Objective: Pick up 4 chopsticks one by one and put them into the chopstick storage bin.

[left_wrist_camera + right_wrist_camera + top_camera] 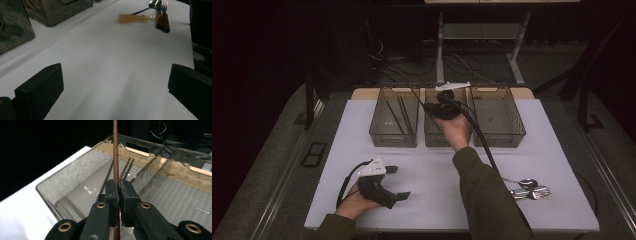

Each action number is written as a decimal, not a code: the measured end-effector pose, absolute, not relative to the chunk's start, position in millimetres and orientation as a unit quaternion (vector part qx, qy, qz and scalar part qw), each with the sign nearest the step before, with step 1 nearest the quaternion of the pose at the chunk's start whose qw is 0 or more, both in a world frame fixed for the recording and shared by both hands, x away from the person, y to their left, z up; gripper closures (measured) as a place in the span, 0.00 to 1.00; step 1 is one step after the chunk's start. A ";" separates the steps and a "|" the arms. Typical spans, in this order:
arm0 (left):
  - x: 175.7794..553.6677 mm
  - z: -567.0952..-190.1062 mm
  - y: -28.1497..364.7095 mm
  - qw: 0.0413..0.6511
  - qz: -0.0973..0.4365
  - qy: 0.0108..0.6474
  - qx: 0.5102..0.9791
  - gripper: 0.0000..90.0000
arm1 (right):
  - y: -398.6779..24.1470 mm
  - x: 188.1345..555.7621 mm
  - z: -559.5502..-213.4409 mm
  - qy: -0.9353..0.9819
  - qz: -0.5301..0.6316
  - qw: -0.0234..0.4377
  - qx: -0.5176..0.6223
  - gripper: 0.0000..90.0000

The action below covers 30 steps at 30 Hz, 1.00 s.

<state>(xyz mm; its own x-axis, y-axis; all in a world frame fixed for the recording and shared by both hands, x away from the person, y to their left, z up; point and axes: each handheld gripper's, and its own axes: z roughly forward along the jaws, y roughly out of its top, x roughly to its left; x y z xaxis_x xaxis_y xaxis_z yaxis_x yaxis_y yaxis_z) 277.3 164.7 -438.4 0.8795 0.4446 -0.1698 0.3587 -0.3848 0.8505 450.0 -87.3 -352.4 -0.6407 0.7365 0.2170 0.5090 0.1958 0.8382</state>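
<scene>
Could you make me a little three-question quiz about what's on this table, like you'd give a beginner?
1. True or false: the right gripper is shut on a chopstick.
2. How many clear bins stand in the row at the far side of the table?
3. Which bin already holds chopsticks: A the left bin, B the middle bin, C the right bin?

Key
1. True: its jaws pinch the brown stick.
2. Three.
3. A: dark sticks lie in the left bin, seen in the high view and the right gripper view.
</scene>
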 end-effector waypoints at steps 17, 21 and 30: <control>276.9 -436.8 166.5 0.507 0.034 0.242 0.826 0.00 | -14.0 462.2 -361.3 0.774 0.484 0.097 0.396 0.95; 277.0 -436.5 166.6 0.508 0.035 0.240 0.826 0.00 | -7.9 465.4 -367.8 0.774 0.480 0.093 0.402 0.95; 277.2 -436.5 166.8 0.508 0.034 0.238 0.827 0.00 | 2.0 465.5 -384.1 0.783 0.463 0.094 0.405 0.95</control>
<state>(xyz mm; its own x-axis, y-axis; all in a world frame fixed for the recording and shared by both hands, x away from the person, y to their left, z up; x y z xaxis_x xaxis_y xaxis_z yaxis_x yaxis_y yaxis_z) 277.2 166.8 -436.5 0.8843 0.4282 -0.1862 0.3593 -0.3696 0.8569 465.5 2.0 -384.1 -0.6543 0.7210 0.2279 0.5468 0.2429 0.8012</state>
